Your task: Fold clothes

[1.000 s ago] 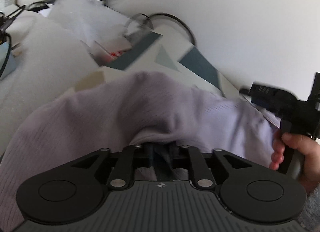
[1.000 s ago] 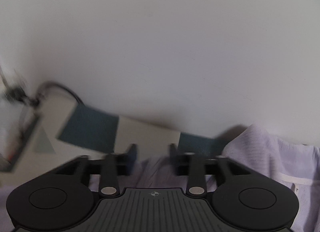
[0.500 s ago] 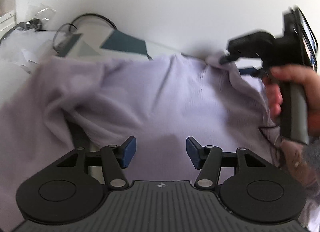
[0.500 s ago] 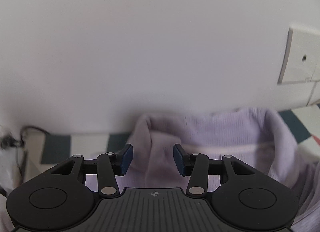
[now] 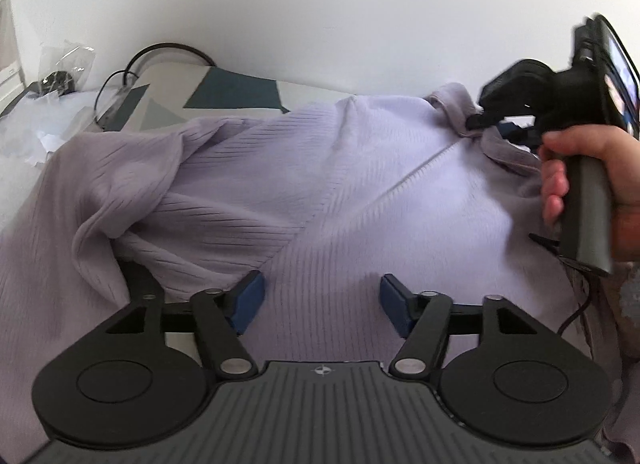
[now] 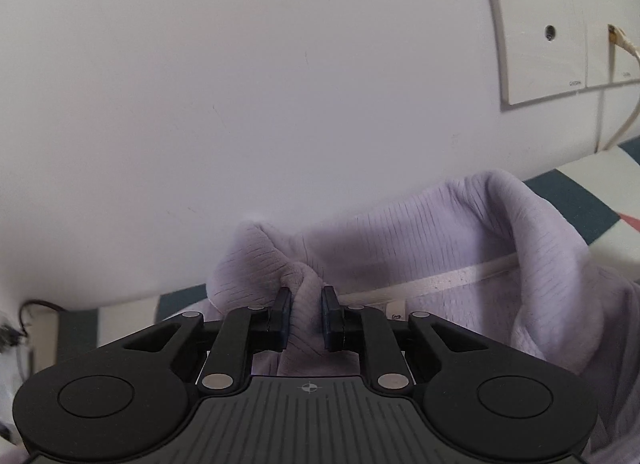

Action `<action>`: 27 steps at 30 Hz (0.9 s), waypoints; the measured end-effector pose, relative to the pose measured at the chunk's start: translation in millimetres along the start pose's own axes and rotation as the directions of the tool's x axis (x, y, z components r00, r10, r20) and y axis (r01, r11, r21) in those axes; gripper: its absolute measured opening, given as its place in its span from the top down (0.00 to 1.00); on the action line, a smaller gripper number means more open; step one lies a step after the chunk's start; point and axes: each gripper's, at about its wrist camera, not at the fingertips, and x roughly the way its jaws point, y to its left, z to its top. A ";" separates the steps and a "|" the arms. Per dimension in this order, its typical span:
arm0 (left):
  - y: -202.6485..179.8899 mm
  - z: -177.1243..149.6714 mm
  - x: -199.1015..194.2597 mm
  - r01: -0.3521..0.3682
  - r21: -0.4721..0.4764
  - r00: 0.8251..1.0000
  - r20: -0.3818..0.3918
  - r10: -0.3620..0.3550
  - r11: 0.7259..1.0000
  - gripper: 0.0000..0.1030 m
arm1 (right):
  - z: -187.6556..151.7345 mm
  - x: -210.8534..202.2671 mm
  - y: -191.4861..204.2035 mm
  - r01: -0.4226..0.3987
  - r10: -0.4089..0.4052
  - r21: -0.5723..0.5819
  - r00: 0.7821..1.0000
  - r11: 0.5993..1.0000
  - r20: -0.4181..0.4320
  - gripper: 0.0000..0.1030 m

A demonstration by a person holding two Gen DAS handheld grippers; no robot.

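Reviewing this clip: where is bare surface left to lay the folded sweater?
Little. The sweater covers most of the patterned cover; a bare strip remains along the wall, behind it. The left end is crowded with cables, plastic bag. Right gripper pinches fabric near the collar; left gripper is open.

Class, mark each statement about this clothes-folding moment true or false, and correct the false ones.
1. The right gripper is shut on a bunch of the lilac sweater. True.
2. The left gripper is clamped on the sweater. False: its fingers stand wide apart over the fabric.
3. The sweater is folded into a neat square. False: it lies spread and rumpled.
4. A wall plate shows in the right wrist view. True.
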 end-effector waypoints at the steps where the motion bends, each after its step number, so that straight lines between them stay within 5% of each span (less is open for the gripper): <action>1: -0.9 1.5 0.5 0.003 0.004 1.000 -0.007 -0.003 1.000 0.24 | -1.5 3.4 -1.3 0.015 -0.015 -0.011 1.000 1.000 -0.003 0.84; 3: -2.5 4.6 0.4 0.009 0.006 1.000 -0.023 -0.009 1.000 0.23 | -2.2 -0.4 3.1 0.051 -0.050 -0.036 0.999 0.998 0.006 0.76; 4: -2.2 6.7 -3.3 0.011 -0.007 0.999 -0.033 -0.012 1.000 0.23 | -2.2 -3.5 5.6 0.070 -0.069 -0.049 0.998 0.996 0.012 0.59; 6: -1.4 11.6 -16.2 0.007 -0.021 0.999 -0.032 -0.007 1.000 0.23 | 1.3 -21.3 7.8 0.105 -0.104 -0.033 0.993 0.994 0.052 0.39; 10: -1.9 8.1 -55.1 -0.023 0.014 1.000 0.014 0.022 1.000 0.20 | 12.3 -70.5 -2.2 0.005 -0.012 0.061 0.995 0.998 0.103 0.36; 15: 18.3 -23.7 -104.7 -0.015 -0.029 0.999 -0.039 0.014 0.999 0.20 | 14.7 -129.2 -14.2 -0.064 0.051 0.164 0.995 0.984 0.084 0.32; 18: 39.5 -50.4 -147.3 -0.032 -0.069 0.999 -0.005 0.032 0.997 0.22 | 1.8 -162.9 -5.2 -0.075 0.066 0.132 0.996 0.988 0.065 0.28; 23: 72.9 -106.8 -205.5 0.019 -0.136 0.999 -0.029 -0.023 0.990 0.22 | -43.8 -265.9 -25.2 -0.038 0.033 0.051 0.994 0.998 0.107 0.23; 27: 66.6 -160.4 -229.0 0.077 0.012 0.994 -0.079 -0.076 0.997 0.25 | -119.7 -321.5 -36.9 -0.034 0.028 0.056 0.995 0.998 0.095 0.23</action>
